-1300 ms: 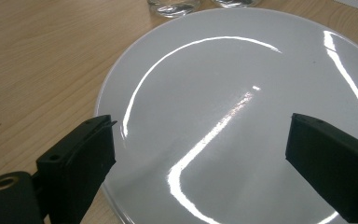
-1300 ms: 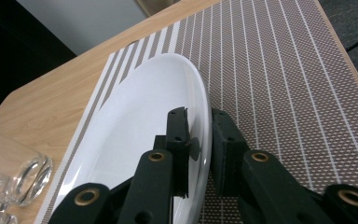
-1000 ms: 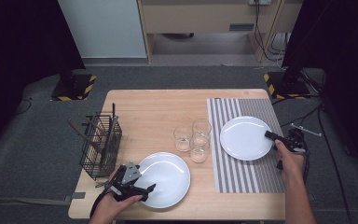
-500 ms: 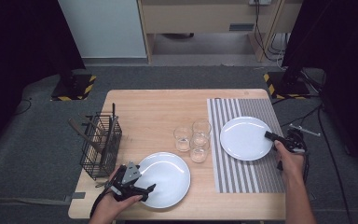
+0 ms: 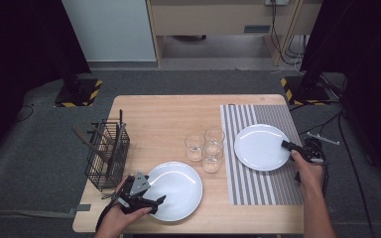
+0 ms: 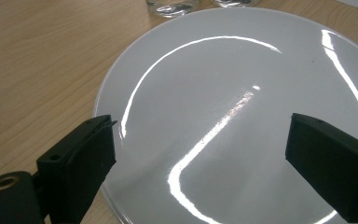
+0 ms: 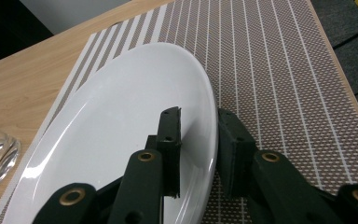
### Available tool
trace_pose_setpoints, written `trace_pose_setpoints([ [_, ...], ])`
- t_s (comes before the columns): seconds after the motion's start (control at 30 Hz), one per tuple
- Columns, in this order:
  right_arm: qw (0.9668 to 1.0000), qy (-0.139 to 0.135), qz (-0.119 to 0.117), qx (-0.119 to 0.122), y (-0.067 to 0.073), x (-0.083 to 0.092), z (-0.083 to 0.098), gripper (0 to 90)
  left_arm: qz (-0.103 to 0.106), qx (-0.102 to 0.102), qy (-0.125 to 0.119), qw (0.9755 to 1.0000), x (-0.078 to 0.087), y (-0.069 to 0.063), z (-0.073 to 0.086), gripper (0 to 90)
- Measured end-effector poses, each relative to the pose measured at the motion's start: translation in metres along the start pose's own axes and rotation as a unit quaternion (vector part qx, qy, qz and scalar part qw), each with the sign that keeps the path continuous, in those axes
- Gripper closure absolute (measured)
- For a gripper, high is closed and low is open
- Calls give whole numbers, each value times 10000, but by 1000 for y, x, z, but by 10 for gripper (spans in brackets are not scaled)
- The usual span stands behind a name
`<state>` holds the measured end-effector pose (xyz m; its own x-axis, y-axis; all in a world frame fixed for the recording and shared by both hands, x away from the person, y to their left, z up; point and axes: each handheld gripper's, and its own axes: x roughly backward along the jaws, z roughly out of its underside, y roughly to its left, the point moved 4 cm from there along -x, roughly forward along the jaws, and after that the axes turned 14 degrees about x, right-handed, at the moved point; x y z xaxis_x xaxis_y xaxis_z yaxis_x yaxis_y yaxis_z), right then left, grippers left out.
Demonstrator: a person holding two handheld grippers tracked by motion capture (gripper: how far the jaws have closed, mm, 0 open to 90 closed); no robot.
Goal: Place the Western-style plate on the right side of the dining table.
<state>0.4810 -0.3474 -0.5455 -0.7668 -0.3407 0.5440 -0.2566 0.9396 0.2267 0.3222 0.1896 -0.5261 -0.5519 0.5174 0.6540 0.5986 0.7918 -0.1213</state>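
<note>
I read this work as laying out the table, and it seems about half done. One white plate on the mat (image 5: 260, 147) lies flat on the striped placemat (image 5: 265, 186), which covers the right part of the table (image 5: 154, 119) up to its right edge. My right gripper (image 5: 285, 144) is at the right rim of this plate. In the right gripper view its two jaws stand on either side of the rim, one above the inside of the plate (image 7: 121, 130) and one outside over the mat. They are close together, but I see a small gap on the inner side, so I judge that the right gripper (image 7: 198, 116) is not clamped on the plate. This plate looks already set in its place. The second plate (image 5: 178, 191) lies on the bare wood near the front edge, left of the middle. My left gripper (image 5: 157, 203) is at its left rim with the jaws wide apart and holding nothing. In the left gripper view one jaw is over the rim and the other over the middle of the plate (image 6: 223, 70). What is left, I think, is to grip this plate and place it. The three glasses (image 5: 212, 157) in the middle of the table and the cutlery in the wire basket (image 5: 106, 156) at the left edge look untouched.
</note>
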Motion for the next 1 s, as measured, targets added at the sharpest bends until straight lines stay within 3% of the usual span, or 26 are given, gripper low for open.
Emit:
trace_pose_setpoints([
  [1.0,9999,76,125,42,0,-2,5,705,-29,-40,4,10000,0,0,0,76],
])
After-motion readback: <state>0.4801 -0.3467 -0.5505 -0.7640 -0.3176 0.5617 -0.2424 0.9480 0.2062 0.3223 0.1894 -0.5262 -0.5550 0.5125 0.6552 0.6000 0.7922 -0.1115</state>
